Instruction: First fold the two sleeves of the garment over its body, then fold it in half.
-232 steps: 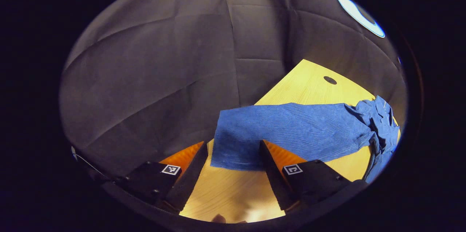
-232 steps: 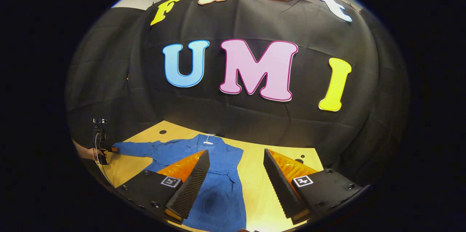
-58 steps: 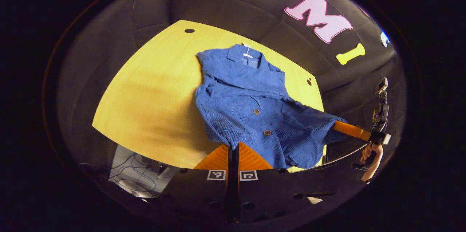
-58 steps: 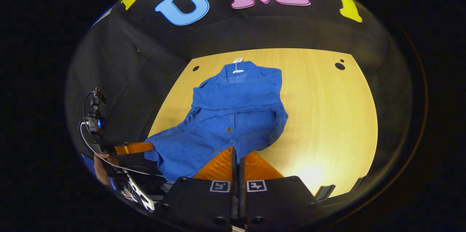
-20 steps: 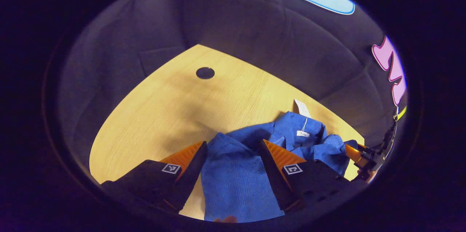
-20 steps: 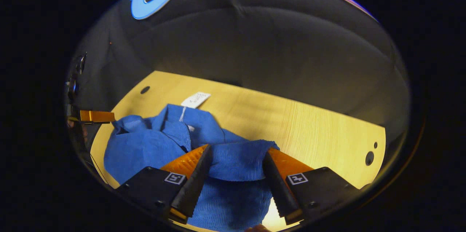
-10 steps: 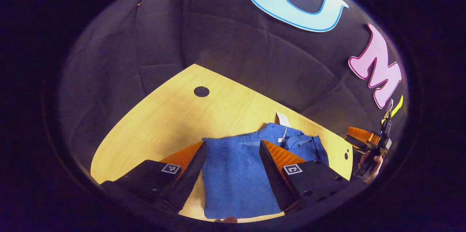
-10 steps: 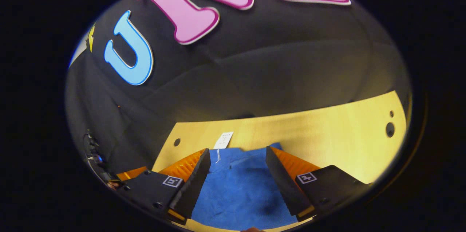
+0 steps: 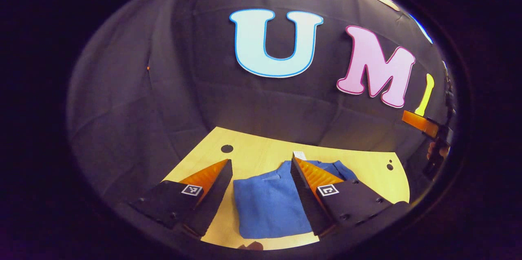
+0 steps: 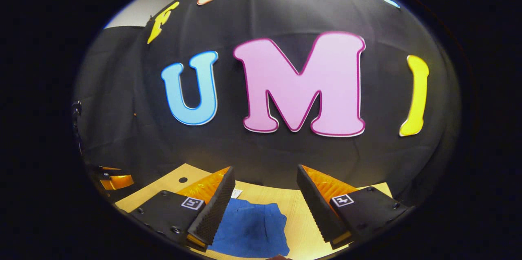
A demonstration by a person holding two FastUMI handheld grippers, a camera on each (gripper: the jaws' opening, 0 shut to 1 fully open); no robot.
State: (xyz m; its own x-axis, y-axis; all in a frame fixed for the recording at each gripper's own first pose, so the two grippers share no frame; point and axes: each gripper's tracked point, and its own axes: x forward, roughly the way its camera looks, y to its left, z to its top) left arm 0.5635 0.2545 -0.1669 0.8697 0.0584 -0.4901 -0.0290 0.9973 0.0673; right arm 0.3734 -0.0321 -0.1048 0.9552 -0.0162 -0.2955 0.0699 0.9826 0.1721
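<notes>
The blue garment (image 9: 271,207) lies folded into a compact rectangle on the wooden table (image 9: 261,154), its white tag (image 9: 299,155) at the far edge. My left gripper (image 9: 261,174) hovers open above it, apart from the cloth. In the right gripper view the folded garment (image 10: 251,229) shows low between the fingers, with the white tag (image 10: 236,193) beyond it. My right gripper (image 10: 265,180) is open and raised well above the table, holding nothing. The right gripper (image 9: 424,123) and a hand on it appear at the far right of the left gripper view.
The table has small round holes near its far corners (image 9: 226,148) (image 9: 390,166) (image 10: 183,179). Bare wood lies on both sides of the garment. The black cloth wall stands close behind the table. Part of the left gripper (image 10: 112,180) shows at the left edge of the right gripper view.
Both grippers have let go of the garment's hem and lifted up and back from it. The garment now lies folded in half and flat on the table.
</notes>
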